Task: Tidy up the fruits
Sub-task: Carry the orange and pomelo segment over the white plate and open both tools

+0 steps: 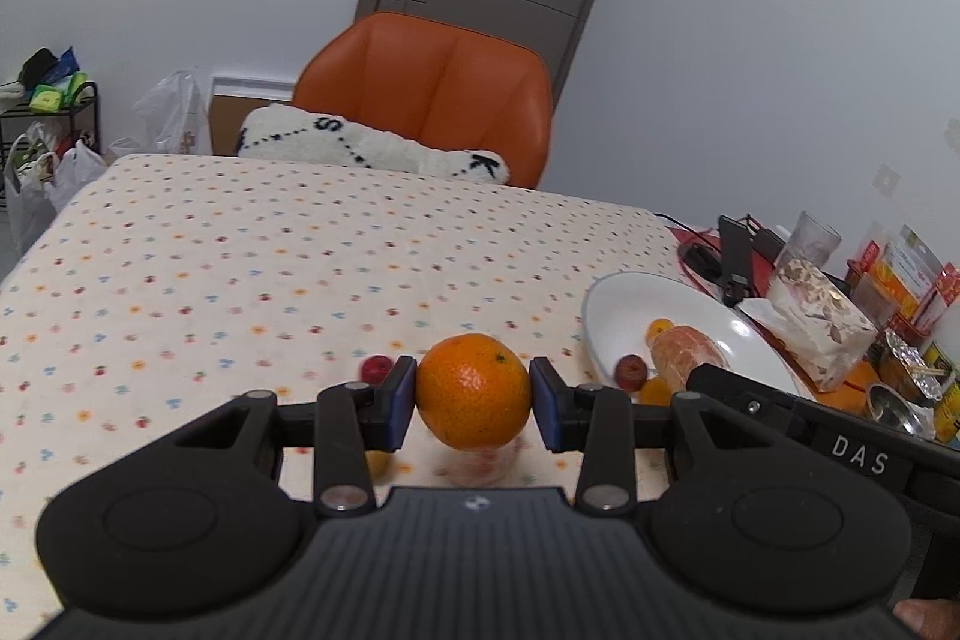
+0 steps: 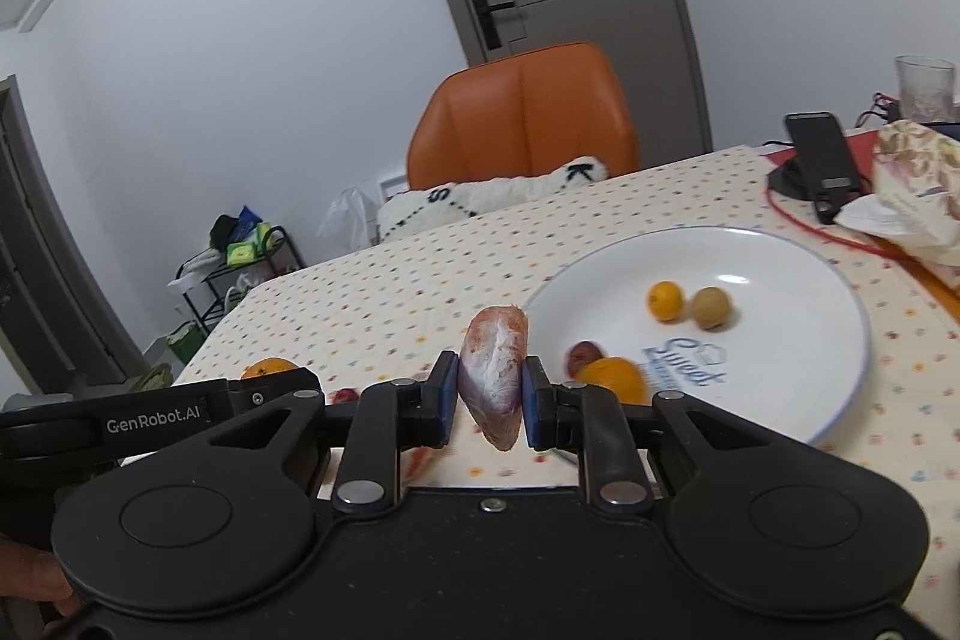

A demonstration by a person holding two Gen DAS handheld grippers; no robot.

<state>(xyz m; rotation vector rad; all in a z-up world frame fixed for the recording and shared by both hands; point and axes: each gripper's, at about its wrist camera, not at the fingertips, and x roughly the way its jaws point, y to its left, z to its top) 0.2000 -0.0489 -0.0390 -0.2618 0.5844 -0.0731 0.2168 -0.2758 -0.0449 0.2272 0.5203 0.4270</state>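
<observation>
My left gripper (image 1: 473,391) is shut on a round orange (image 1: 474,388), held just above the dotted tablecloth. A small red fruit (image 1: 377,369) and a small yellow fruit (image 1: 377,463) lie on the cloth by its left finger. My right gripper (image 2: 485,391) is shut on a peeled pinkish citrus segment (image 2: 495,376) at the near-left rim of the white plate (image 2: 780,340). On the plate lie a small orange fruit (image 2: 665,301), a brownish-green fruit (image 2: 711,307), a red fruit (image 2: 583,355) and an orange one (image 2: 612,379). The plate (image 1: 630,292) shows at right in the left wrist view.
An orange chair (image 1: 432,88) with a white cushion (image 1: 372,148) stands at the table's far edge. Right of the plate are a phone on a stand (image 2: 822,160), a glass (image 2: 924,85), a floral tissue pack (image 2: 912,184) and snack packets (image 1: 900,274). A rack (image 2: 240,256) stands on the floor.
</observation>
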